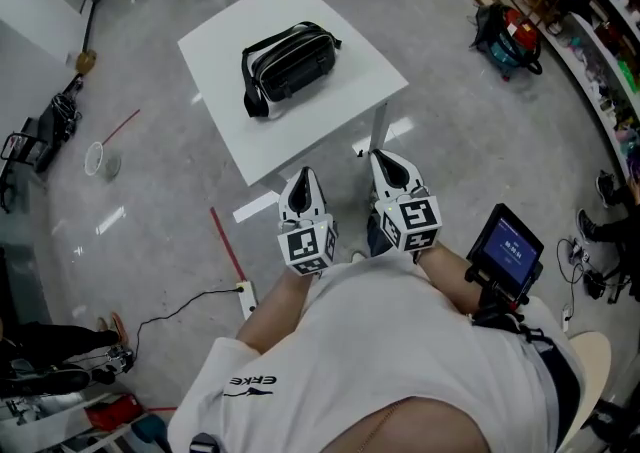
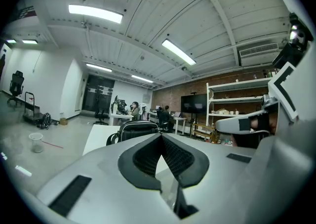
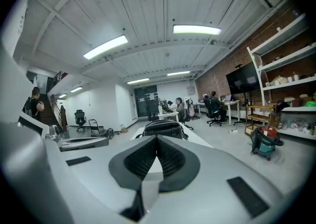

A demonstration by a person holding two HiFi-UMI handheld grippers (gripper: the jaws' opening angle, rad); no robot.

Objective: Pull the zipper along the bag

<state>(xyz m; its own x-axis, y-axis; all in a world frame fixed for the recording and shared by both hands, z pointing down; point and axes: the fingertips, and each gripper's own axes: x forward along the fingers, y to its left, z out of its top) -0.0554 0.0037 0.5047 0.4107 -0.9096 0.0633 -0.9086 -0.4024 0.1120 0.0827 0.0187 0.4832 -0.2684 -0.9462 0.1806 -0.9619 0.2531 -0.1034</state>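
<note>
**A:** What's on the table (image 1: 345, 106)?

**B:** One bag (image 1: 288, 66), and nothing else. It is black and glossy, rounded like a loaf, with pale bands round its sides and a dark strap curling off one end. It lies about mid-top. The zip pull is too small to make out.

**A:** And the table itself?

**B:** One square top, white, smooth and matte, turned so that a corner points at the person. A single white leg (image 1: 378, 133) shows under the near-right edge.

**A:** How many grippers?

**B:** Two. The left gripper (image 1: 304, 177) and the right gripper (image 1: 382, 159) are held side by side close to the person's body. Both are hard white shells with black ribbed pads, and each carries one cube with square markers. They sit just off the table's near edge, over the floor (image 1: 150, 191), well apart from the bag.

**A:** What are the fingers doing?

**B:** On both grippers the two pads meet at the tips in a tight V. There's nothing between them, and neither touches the bag.

**A:** Is there room to move?

**B:** Bare white top runs all round the bag, widest toward the near corner and the right corner. The polished grey floor beside the table lies open. One red strip (image 1: 227, 244) is stuck to it on the left, and one power strip (image 1: 246, 294) trails a dark cable. One small screen on a mount (image 1: 507, 249) sits by the person's right forearm.
</note>
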